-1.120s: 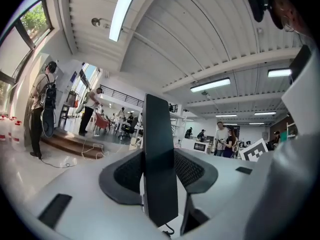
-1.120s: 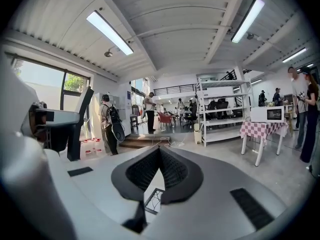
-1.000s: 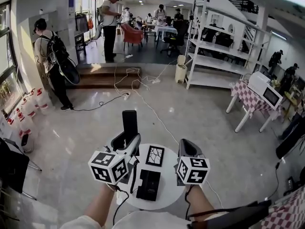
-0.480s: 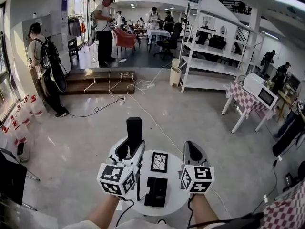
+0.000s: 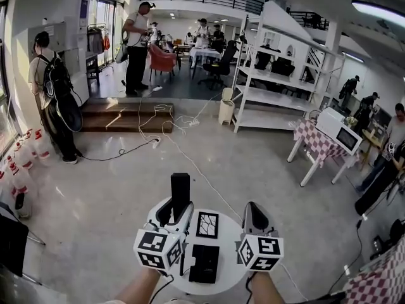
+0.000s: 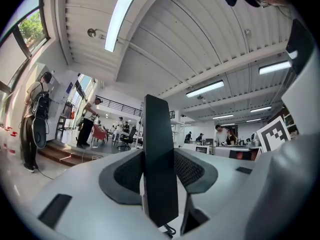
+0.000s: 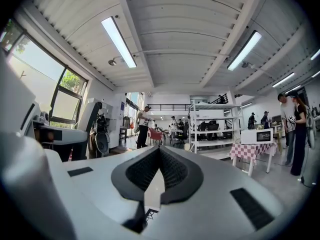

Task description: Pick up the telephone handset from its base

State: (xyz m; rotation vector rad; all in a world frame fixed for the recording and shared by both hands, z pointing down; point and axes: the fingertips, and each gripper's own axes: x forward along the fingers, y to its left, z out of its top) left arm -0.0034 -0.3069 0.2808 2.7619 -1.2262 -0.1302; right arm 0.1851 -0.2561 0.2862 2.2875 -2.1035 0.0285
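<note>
One black, flat plastic telephone handset (image 6: 160,154) stands upright between the dark ribbed pads of the left claw (image 5: 174,209), which pinches it on both flat sides. The handset's upper end rises above the claw's white jaws. In the head view it is held in the air over the far left part of a small round white desk (image 5: 231,268). It is well apart from its base (image 5: 204,263), a black rectangular plastic cradle lying flat near the desk's middle.

Just beyond the base, a square white card printed with a black cracked pattern (image 5: 207,224) lies on the desk top. The right claw (image 5: 254,211) hovers over the desk's right side, beside the left one. Its pads are pressed together at the tips with nothing between them.

Around the desk spreads a glossy pale grey floor (image 5: 114,189), with white cables (image 5: 171,116) trailing across it towards a low wooden step (image 5: 120,114). A tall white metal shelving unit (image 5: 278,75) stands at the right. Nearer, a second desk draped in red-and-white checked cloth (image 5: 310,141) bears a white microwave oven (image 5: 338,129). A person wearing a black backpack (image 5: 54,100) stands at the left wall.
</note>
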